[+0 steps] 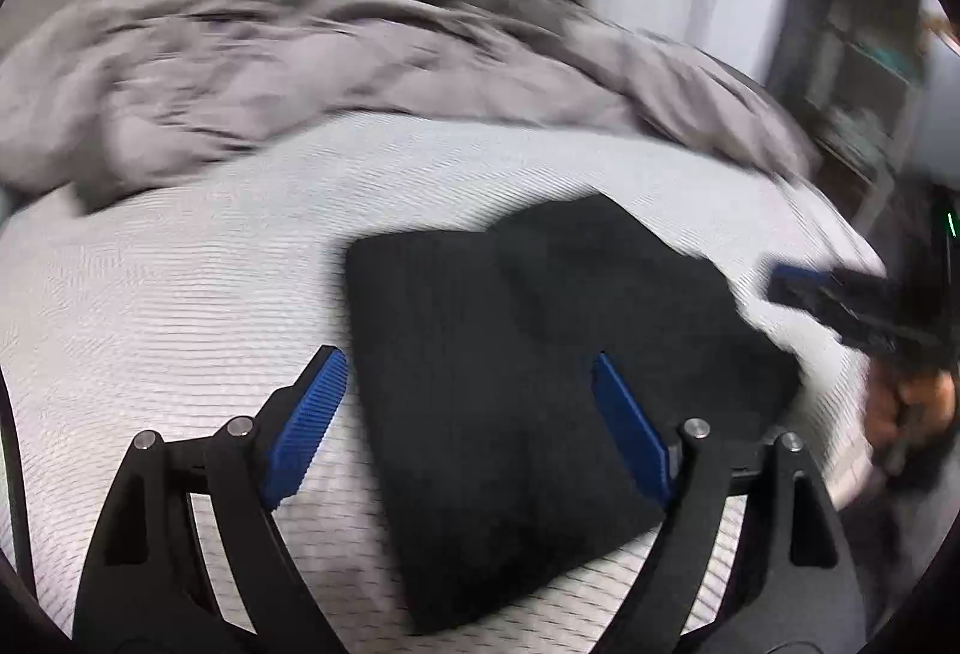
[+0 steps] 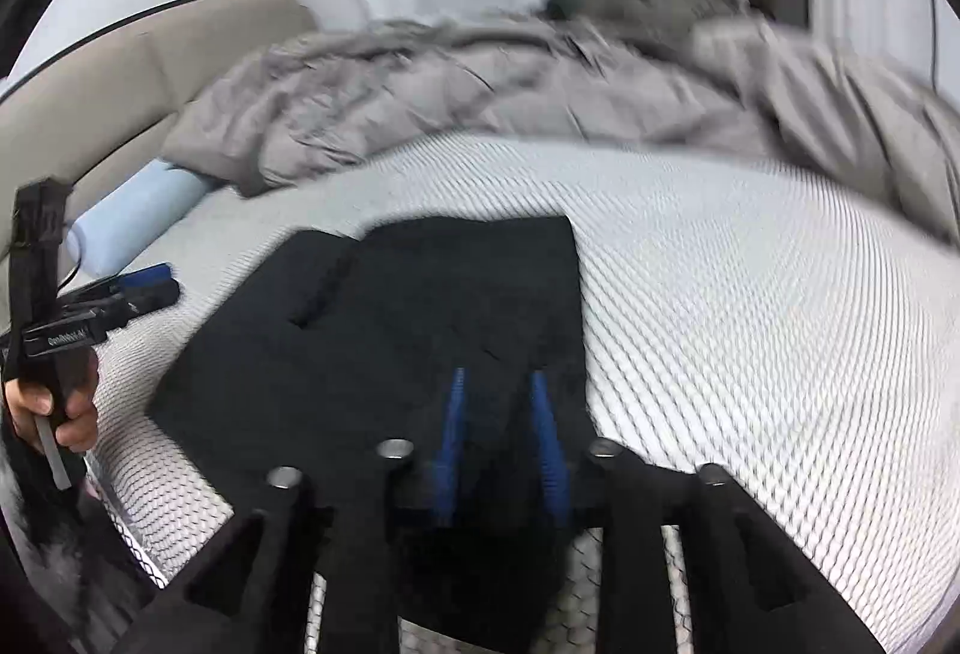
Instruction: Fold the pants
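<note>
Left wrist view showed our left gripper (image 1: 468, 360) spread wide, holding nothing, its blue pads apart above the near part of the black pants (image 1: 540, 366). The pants lay on the white mattress (image 1: 180, 294) as a compact dark rectangle with an upper layer overlapping a lower one, so we judged the folding largely done. We kept that gripper wide, probably because it had nothing to carry and was free to press or straighten the stack. At the right edge of that view our right gripper (image 1: 840, 303) appeared blurred, beside the pants.

In the right wrist view the right gripper (image 2: 498, 384) had its blue pads drawn near each other with a narrow gap between them. Dark cloth filled that gap, but we could not tell whether the pads pinched it or merely hovered over it. Its place at the near right edge of the pants suited tidying or lifting that edge. Our left gripper (image 2: 132, 288) sat off to the left, just beside the pants, with our hand (image 2: 54, 408) around its handle.

A rumpled grey blanket (image 2: 480, 96) lay heaped behind, well apart from the pants, and a pale blue pillow (image 2: 126, 222) rested by the headboard (image 2: 120, 72). We saw no basket, drawer or other container.
</note>
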A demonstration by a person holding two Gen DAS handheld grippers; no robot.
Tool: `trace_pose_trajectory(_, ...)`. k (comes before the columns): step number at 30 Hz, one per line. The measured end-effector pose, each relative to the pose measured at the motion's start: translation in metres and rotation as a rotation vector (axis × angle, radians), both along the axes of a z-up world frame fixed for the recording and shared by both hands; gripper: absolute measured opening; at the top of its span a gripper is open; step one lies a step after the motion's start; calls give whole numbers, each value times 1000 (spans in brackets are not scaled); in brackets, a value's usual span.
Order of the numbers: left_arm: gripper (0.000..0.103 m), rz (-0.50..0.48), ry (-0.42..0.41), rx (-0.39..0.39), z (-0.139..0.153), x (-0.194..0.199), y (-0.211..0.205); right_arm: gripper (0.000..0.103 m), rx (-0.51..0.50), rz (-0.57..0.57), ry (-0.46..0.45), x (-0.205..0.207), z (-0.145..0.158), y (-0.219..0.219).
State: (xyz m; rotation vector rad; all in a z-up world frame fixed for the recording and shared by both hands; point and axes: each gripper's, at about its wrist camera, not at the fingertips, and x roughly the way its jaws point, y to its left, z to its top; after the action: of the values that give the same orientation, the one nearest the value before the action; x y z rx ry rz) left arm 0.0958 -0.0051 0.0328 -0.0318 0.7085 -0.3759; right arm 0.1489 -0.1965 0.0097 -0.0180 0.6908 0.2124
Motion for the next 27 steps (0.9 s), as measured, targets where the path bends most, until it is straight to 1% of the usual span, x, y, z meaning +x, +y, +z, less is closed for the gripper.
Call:
trace_pose_trajectory(1, 82, -67, 25, 28, -8, 1, -18, 41, 21, 47, 0, 0, 1, 9)
trace_pose_trajectory(2, 82, -107, 36, 42, -14, 4, -28, 46, 40, 88, 15, 3, -2, 19)
trace_pose_trajectory(4, 82, -186, 89, 75, -33, 5, -50, 46, 36, 145, 71, 13, -18, 41)
trace_pose_trajectory(5, 82, -207, 108, 120, -45, 5, -56, 46, 9, 171, 112, 21, -32, 55)
trace_pose_trajectory(6, 82, -221, 106, 151, -51, 5, -57, 46, -15, 187, 146, 27, -43, 65)
trace_pose_trajectory(7, 82, -240, 101, 166, -54, 3, -56, 46, -75, 204, 196, 35, -58, 76)
trace_pose_trajectory(8, 82, -245, 101, 167, -54, 1, -52, 46, -119, 216, 203, 38, -66, 81)
trace_pose_trajectory(9, 82, -239, 108, 155, -53, -2, -44, 46, -155, 232, 187, 35, -68, 81)
trace_pose_trajectory(10, 82, -239, 113, 142, -52, -4, -38, 46, -211, 224, 169, 32, -67, 79)
trace_pose_trajectory(12, 82, -219, 116, 131, -52, -7, -26, 44, -256, 196, 158, 23, -61, 63)
trace_pose_trajectory(14, 82, -207, 120, 116, -49, -7, -19, 44, -252, 190, 174, 15, -57, 46)
trace_pose_trajectory(16, 82, -193, 113, 152, -40, -12, -17, 44, -258, 197, 168, 8, -50, 45)
trace_pose_trajectory(17, 82, -178, 90, 171, -31, -16, -13, 45, -261, 191, 165, 6, -43, 45)
trace_pose_trajectory(18, 82, -171, 56, 167, -20, -20, -10, 45, -247, 193, 157, 2, -35, 43)
trace_pose_trajectory(19, 83, -171, 20, 143, -10, -23, -7, 45, -213, 202, 129, -1, -27, 44)
trace_pose_trajectory(20, 84, -181, -2, 98, -3, -23, -4, 47, -180, 207, 102, -2, -20, 45)
trace_pose_trajectory(21, 85, -191, -4, 61, 0, -19, -6, 49, -130, 207, 75, 0, -14, 48)
trace_pose_trajectory(22, 85, -197, 6, 53, -2, -14, -10, 51, -91, 208, 63, 4, -11, 51)
trace_pose_trajectory(23, 85, -200, 26, 76, -6, -7, -18, 60, -70, 204, 59, 9, -12, 56)
trace_pose_trajectory(25, 85, -213, 57, 131, -19, 5, -33, 73, -79, 175, 79, 29, -25, 70)
trace_pose_trajectory(27, 85, -216, 115, 165, -36, 20, -44, 73, -104, 180, 133, 46, -42, 82)
